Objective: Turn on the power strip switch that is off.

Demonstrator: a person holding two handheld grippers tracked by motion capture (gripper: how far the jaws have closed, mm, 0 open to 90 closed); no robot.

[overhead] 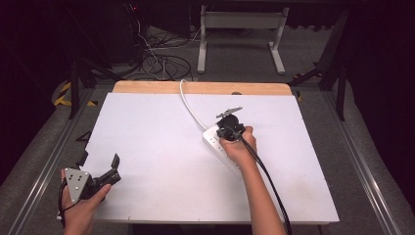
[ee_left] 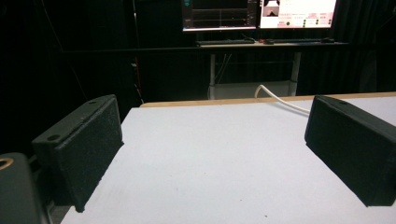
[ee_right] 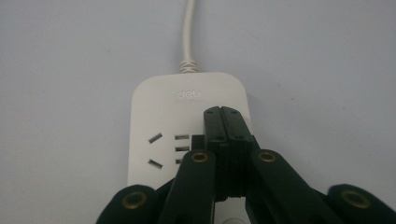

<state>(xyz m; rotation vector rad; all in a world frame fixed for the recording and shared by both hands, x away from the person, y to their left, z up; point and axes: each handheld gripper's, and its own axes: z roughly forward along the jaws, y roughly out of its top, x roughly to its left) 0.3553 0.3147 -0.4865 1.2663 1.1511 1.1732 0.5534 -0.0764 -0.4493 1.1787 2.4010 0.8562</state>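
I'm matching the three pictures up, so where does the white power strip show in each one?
High view: the power strip lies right of centre on the white board, under the right gripper.
Right gripper view: it sits centre and low, behind the shut jaws.
Left gripper view: the strip itself is not in this picture.
Shared landmark: its white cable, running to the board's far edge.

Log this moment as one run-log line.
right gripper: shut, over power strip | left gripper: open, nothing between jaws, at table corner
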